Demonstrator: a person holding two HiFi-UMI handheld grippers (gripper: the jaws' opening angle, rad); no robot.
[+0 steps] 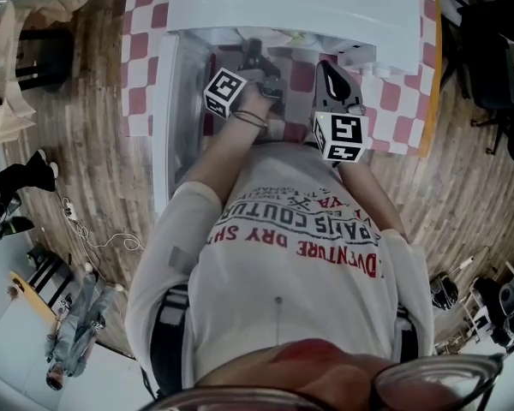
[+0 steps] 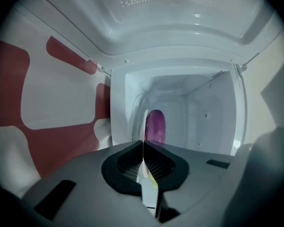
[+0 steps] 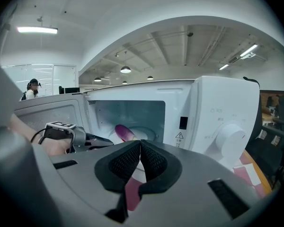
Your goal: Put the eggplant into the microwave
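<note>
Left gripper clamped shut on the white plate rim, eggplant on it inside the microwave, door open alongside; I see right gripper closed, empty, outside.

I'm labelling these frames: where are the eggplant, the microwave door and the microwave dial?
eggplant (image 2: 155, 126), left gripper view, its purple middle.
microwave door (image 3: 52, 110), right gripper view, inner face.
microwave dial (image 3: 229, 138), right gripper view, knob's front.
</note>
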